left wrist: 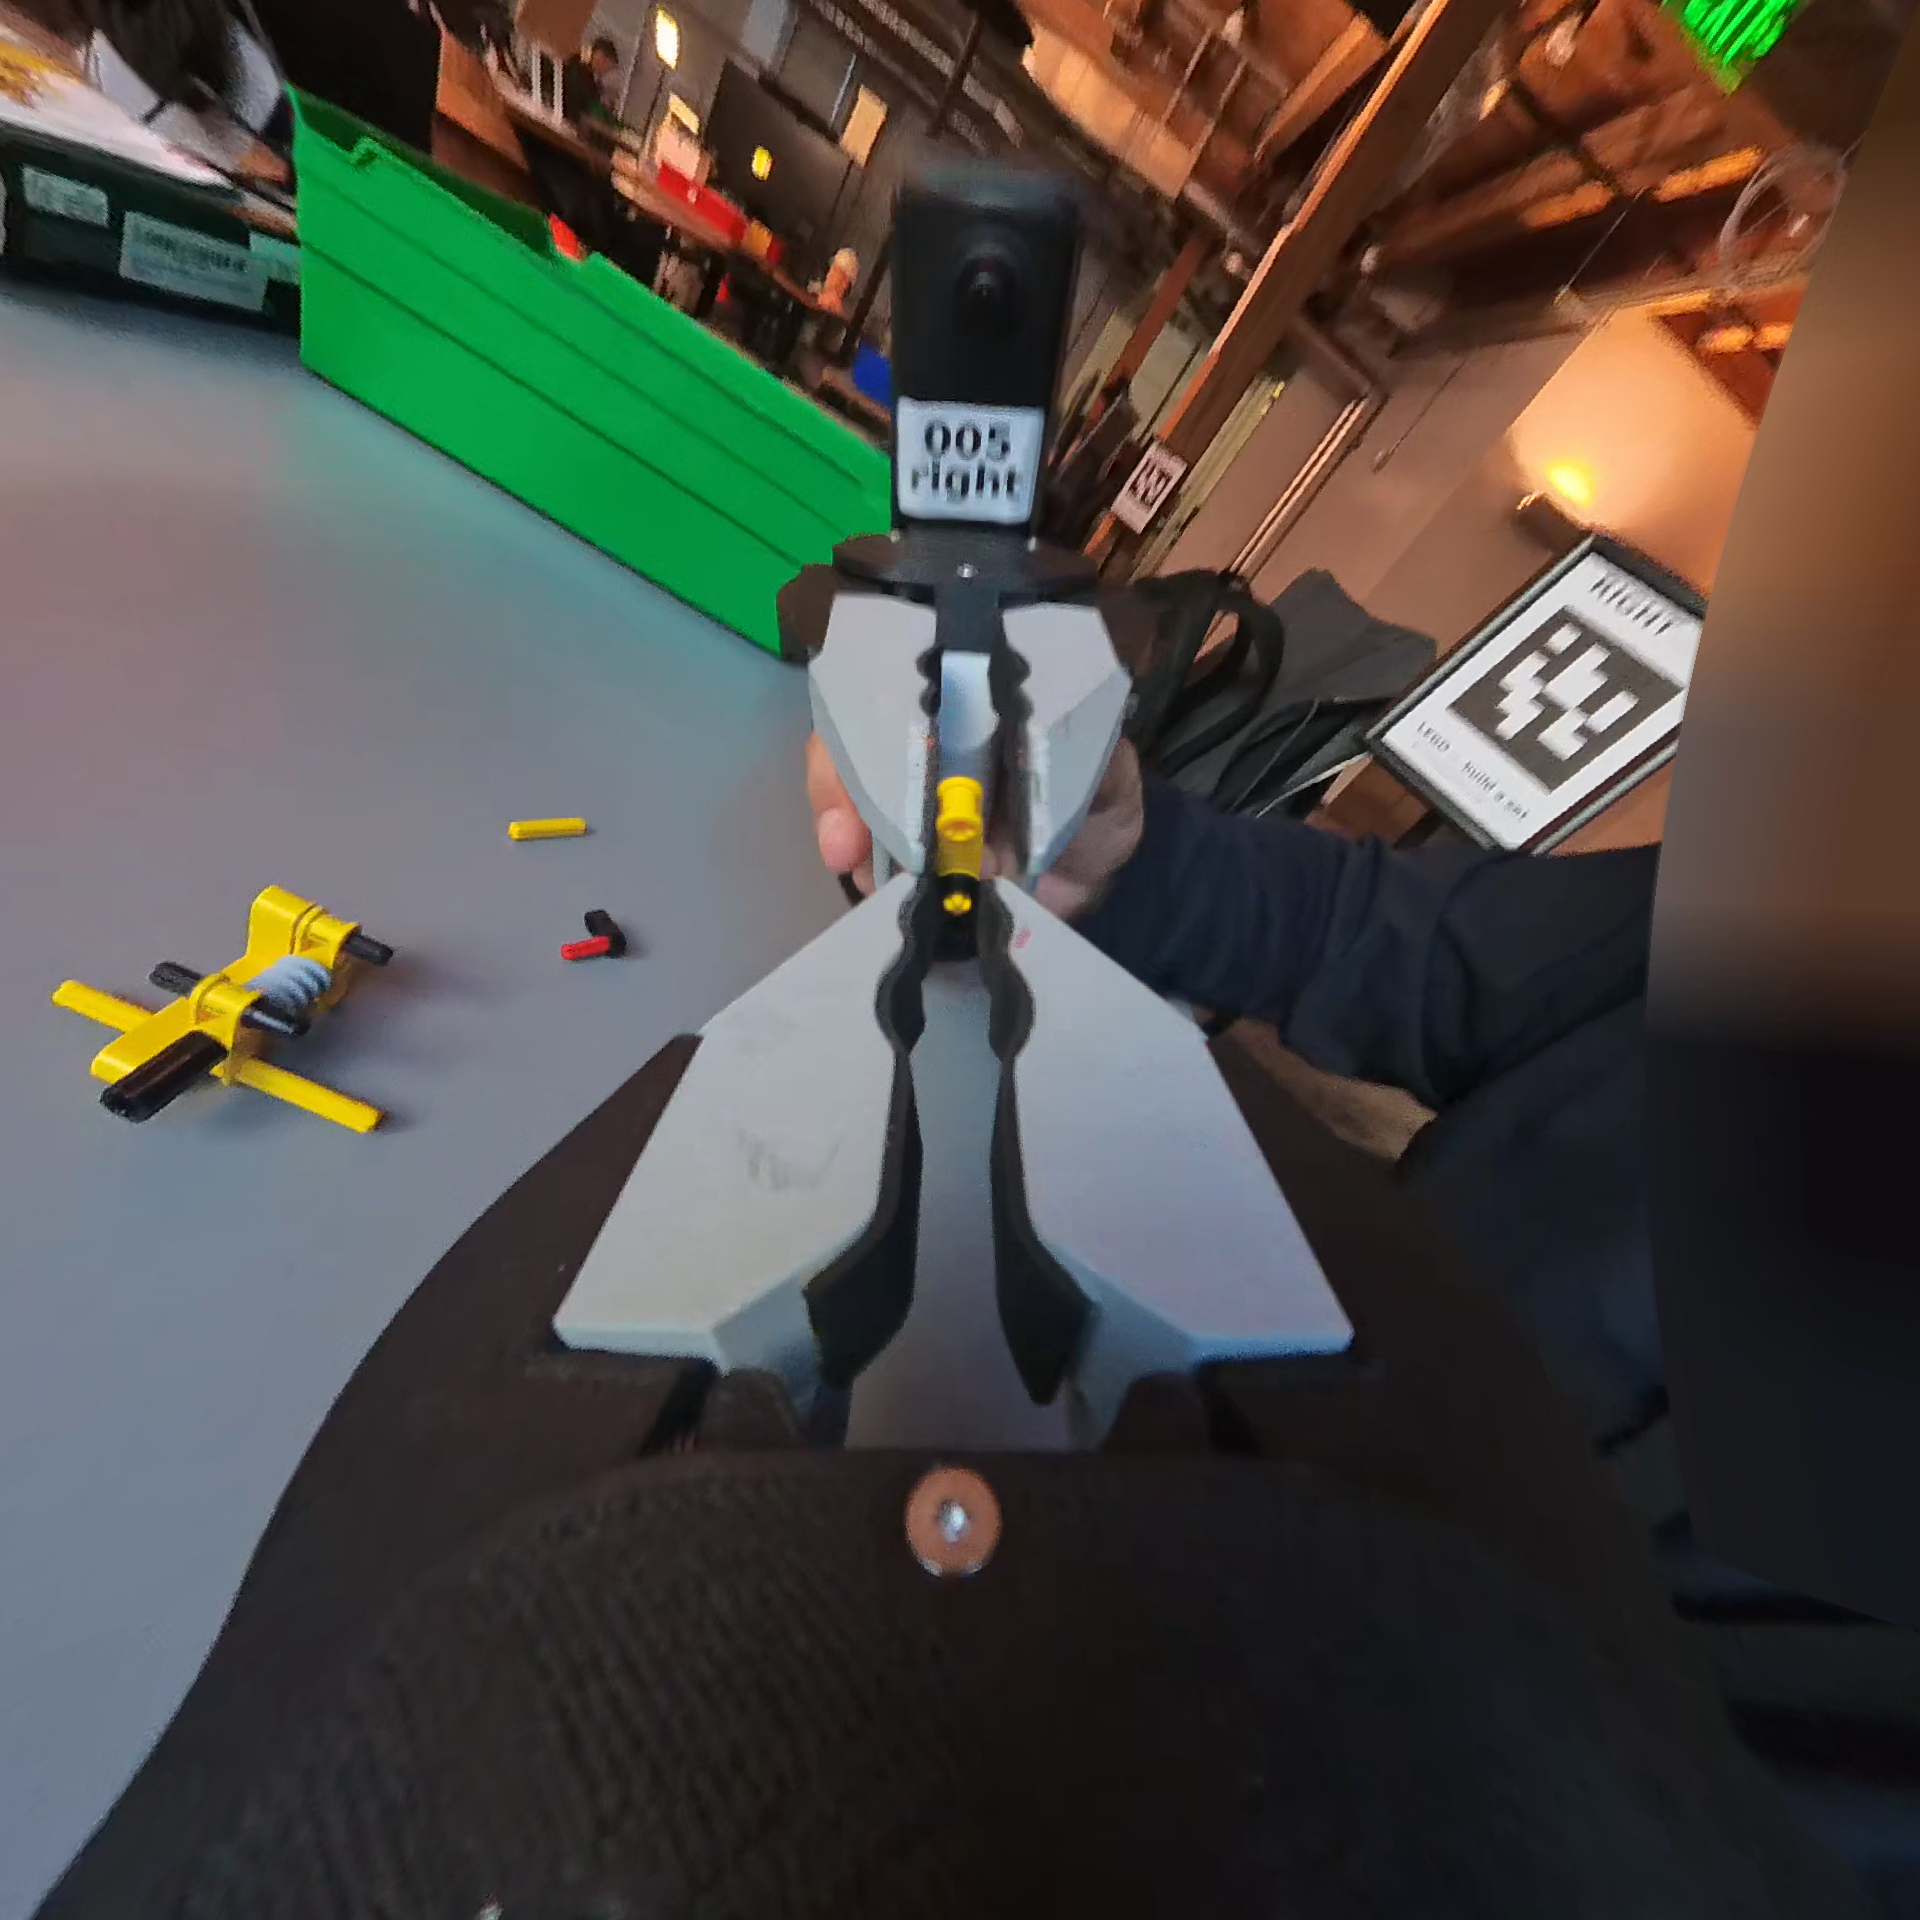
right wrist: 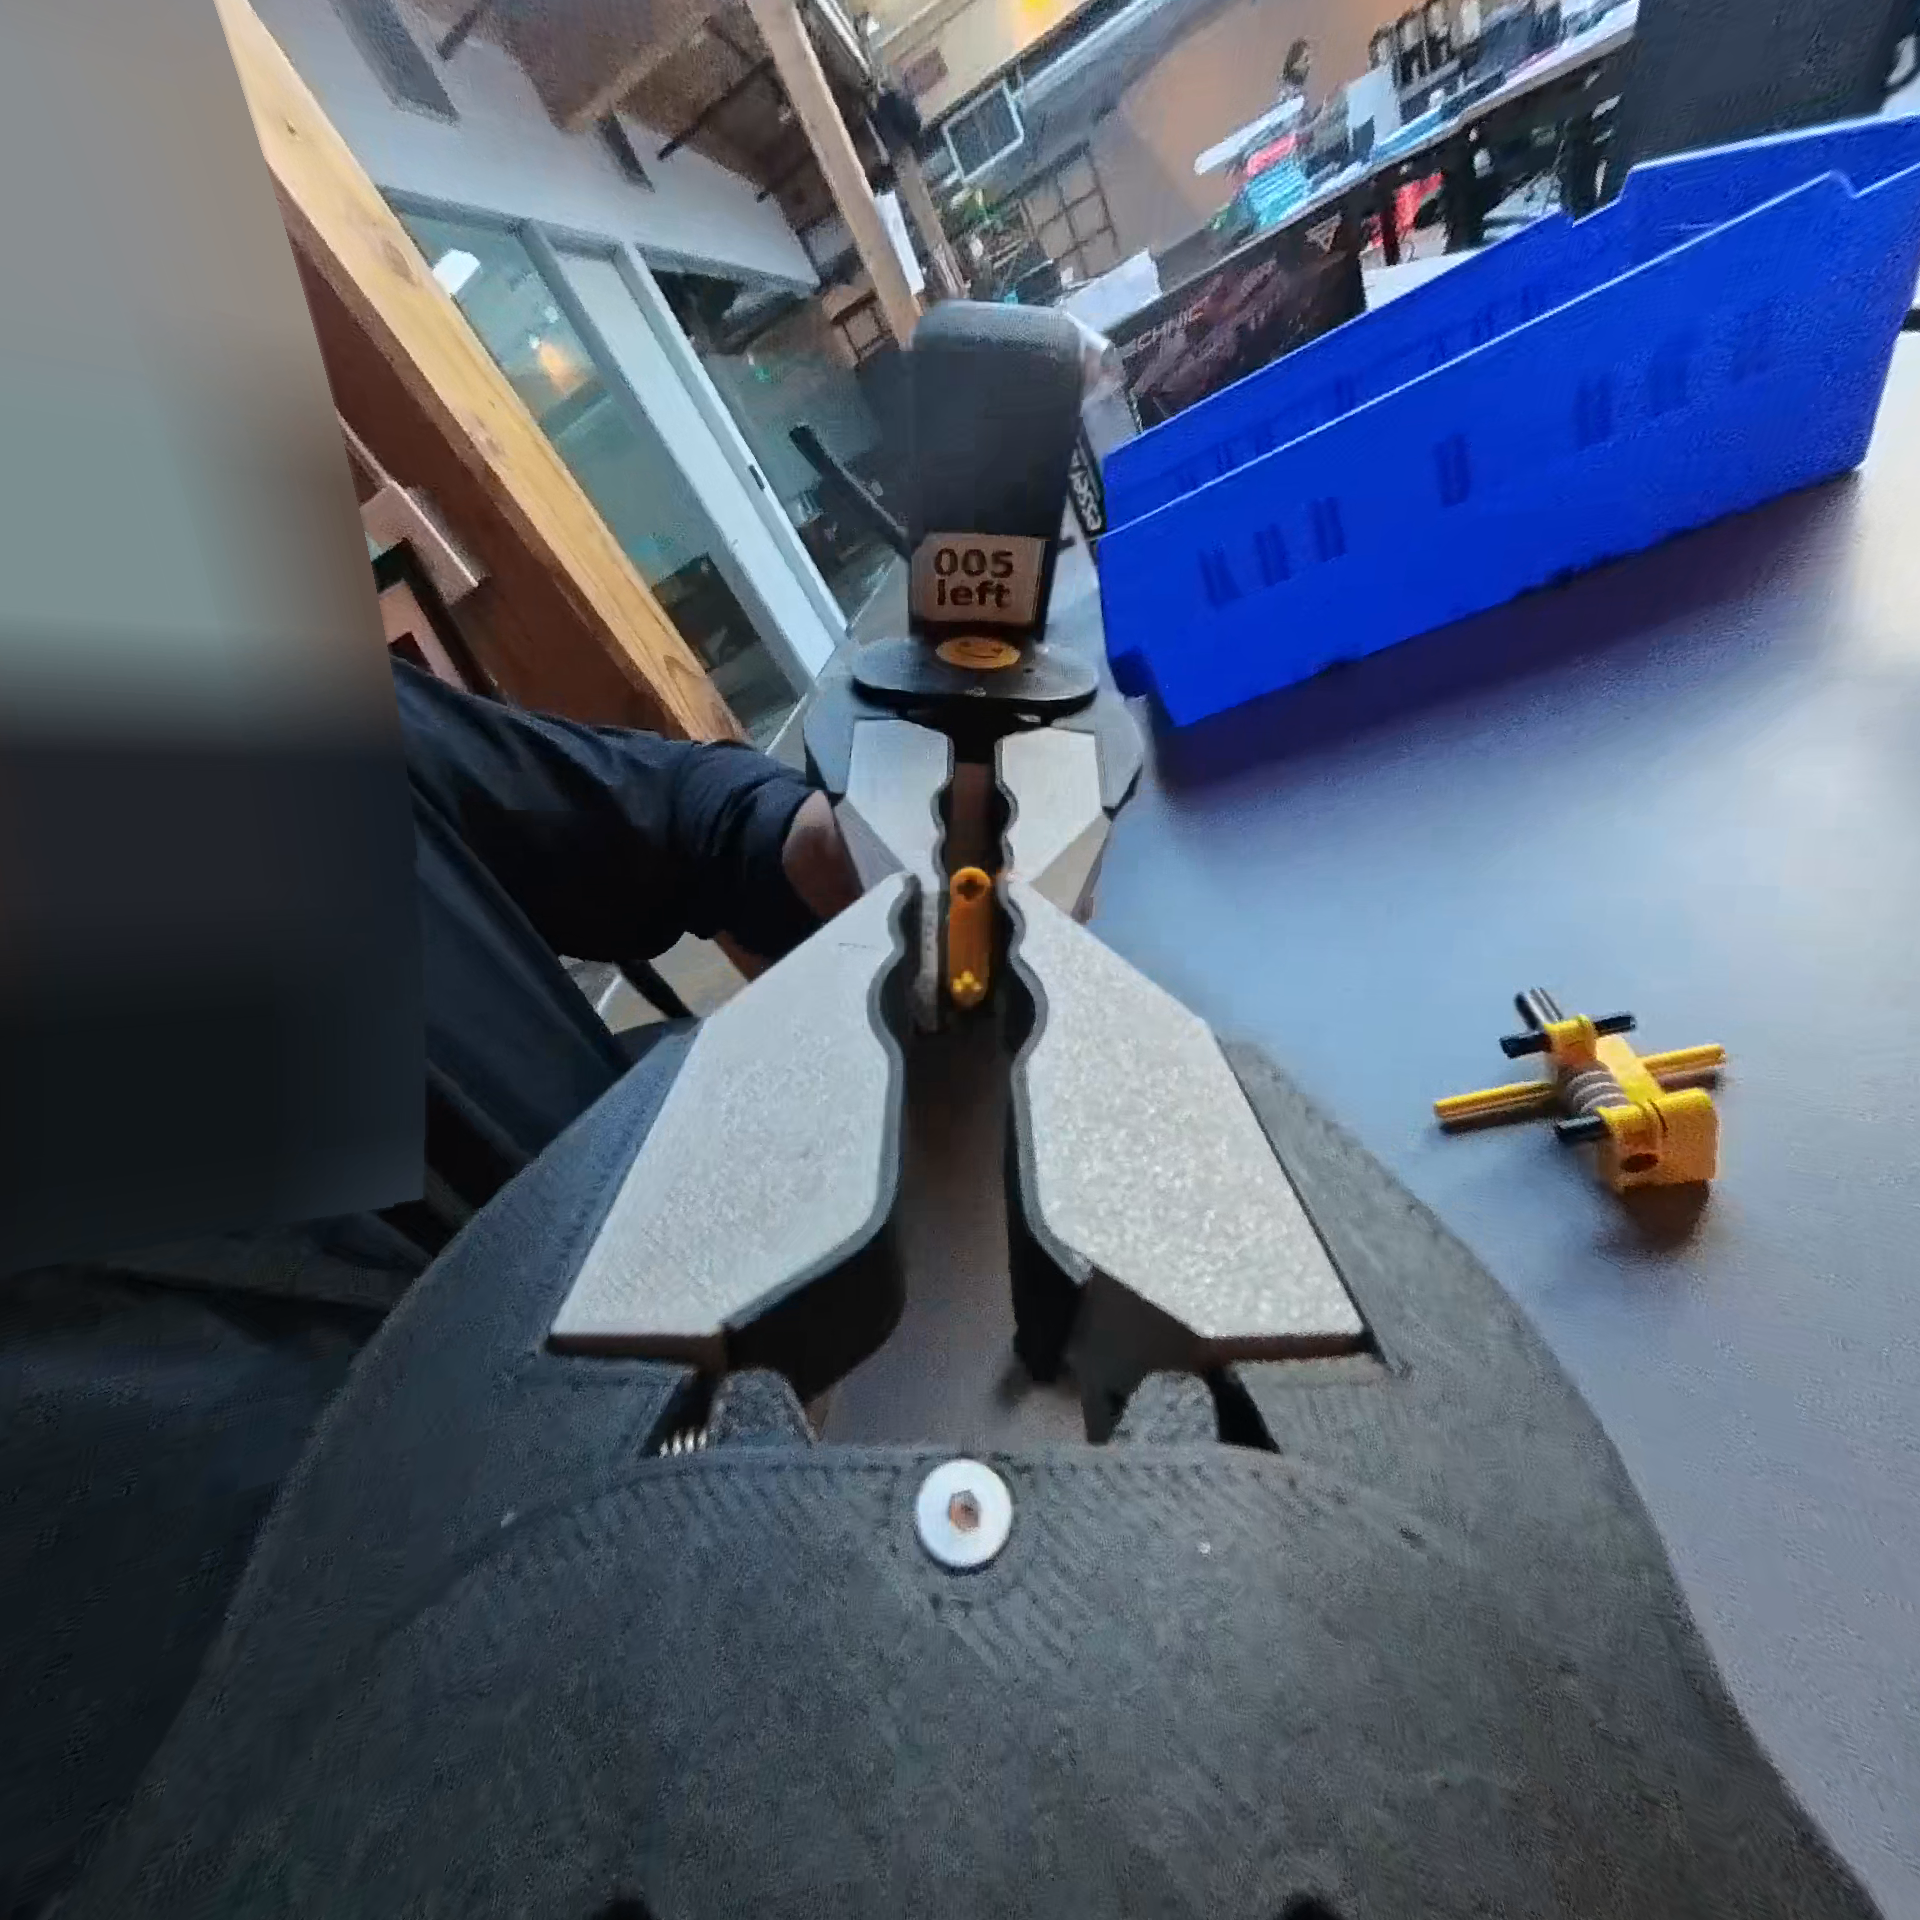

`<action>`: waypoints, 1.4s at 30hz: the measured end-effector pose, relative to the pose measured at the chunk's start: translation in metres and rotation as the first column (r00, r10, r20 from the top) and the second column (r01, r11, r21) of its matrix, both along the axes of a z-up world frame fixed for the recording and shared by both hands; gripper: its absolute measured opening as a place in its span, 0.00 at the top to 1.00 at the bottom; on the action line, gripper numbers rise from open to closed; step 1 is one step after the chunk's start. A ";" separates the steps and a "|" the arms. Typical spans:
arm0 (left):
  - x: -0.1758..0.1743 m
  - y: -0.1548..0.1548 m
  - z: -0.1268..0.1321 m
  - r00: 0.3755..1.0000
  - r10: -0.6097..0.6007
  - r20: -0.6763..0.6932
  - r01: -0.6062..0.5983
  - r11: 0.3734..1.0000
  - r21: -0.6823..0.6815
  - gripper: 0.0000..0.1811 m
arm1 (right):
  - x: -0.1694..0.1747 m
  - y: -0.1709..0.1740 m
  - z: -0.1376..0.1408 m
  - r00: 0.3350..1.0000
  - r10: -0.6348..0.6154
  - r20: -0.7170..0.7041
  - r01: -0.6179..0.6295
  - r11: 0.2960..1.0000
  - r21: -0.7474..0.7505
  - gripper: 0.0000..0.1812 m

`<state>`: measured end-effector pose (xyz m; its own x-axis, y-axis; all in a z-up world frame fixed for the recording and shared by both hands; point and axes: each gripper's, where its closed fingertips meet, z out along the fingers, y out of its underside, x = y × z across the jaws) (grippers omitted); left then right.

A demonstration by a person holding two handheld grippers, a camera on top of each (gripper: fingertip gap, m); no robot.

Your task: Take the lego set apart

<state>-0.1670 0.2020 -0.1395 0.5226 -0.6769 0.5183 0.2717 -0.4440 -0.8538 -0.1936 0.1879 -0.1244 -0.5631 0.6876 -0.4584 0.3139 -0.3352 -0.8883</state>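
Observation:
Both grippers meet tip to tip in the air, off the table's near edge. My left gripper (left wrist: 956, 912) and my right gripper (right wrist: 961, 906) are each shut on opposite ends of one small yellow lego piece (left wrist: 958, 821) (right wrist: 968, 940). The right gripper (left wrist: 961, 868) faces me in the left wrist view, and the left gripper (right wrist: 971, 847) faces me in the right wrist view. The rest of the lego set (left wrist: 223, 1008) (right wrist: 1600, 1091), made of yellow beams, black axles and a grey worm gear, lies on the grey table (left wrist: 364, 644). No gripper touches it.
A loose yellow axle (left wrist: 547, 828) and a small red and black piece (left wrist: 594, 935) lie on the table. A green bin (left wrist: 571, 364) stands at the far side, a blue bin (right wrist: 1507, 468) at the other end. A framed marker sign (left wrist: 1538, 696) leans off the table. The tips of both grippers are at nearly the same place.

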 end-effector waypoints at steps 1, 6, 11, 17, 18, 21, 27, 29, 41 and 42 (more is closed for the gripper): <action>0.002 -0.002 -0.002 0.999 -0.003 -0.032 0.003 1.000 0.003 0.97 | 0.000 0.001 -0.002 1.000 0.001 0.014 -0.001 1.000 -0.001 0.97; 0.002 -0.004 0.001 0.999 0.006 -0.049 -0.005 1.000 0.019 0.97 | 0.000 -0.002 0.003 0.999 0.013 0.030 -0.009 0.990 -0.138 0.97; -0.003 -0.005 -0.005 0.997 0.018 -0.069 -0.019 1.000 0.001 0.97 | -0.002 -0.001 -0.009 0.995 -0.035 0.088 0.037 0.999 -0.018 0.97; -0.016 -0.003 0.005 0.995 0.096 -0.035 -0.092 0.992 0.089 0.97 | 0.019 0.043 -0.019 0.976 -0.171 0.136 0.167 0.985 0.046 0.98; -0.037 -0.001 0.012 0.987 0.159 0.000 -0.158 0.982 0.104 0.97 | 0.030 0.063 -0.016 0.971 -0.202 0.129 0.206 0.978 -0.015 0.98; -0.052 0.003 0.007 0.989 0.140 -0.039 -0.138 0.989 0.059 0.97 | 0.049 0.085 -0.016 0.971 -0.214 0.106 0.223 0.971 -0.082 0.98; 0.010 0.009 -0.061 0.928 -0.065 -0.367 -0.006 0.982 -0.189 0.97 | 0.029 0.054 -0.050 0.963 -0.130 0.238 0.109 0.989 0.099 0.97; 0.005 0.019 -0.069 0.870 -0.002 -0.493 -0.080 0.986 -0.144 0.95 | 0.025 0.050 -0.059 0.953 -0.115 0.281 0.094 0.992 0.086 0.97; -0.014 0.027 -0.076 0.834 0.035 -0.550 -0.137 0.980 -0.146 0.73 | 0.046 0.068 -0.094 0.886 -0.252 0.390 0.097 0.922 0.375 0.89; -0.014 0.025 -0.074 0.846 0.032 -0.532 -0.130 0.980 -0.148 0.74 | 0.052 0.065 -0.112 0.853 -0.241 0.464 0.026 0.906 0.422 0.93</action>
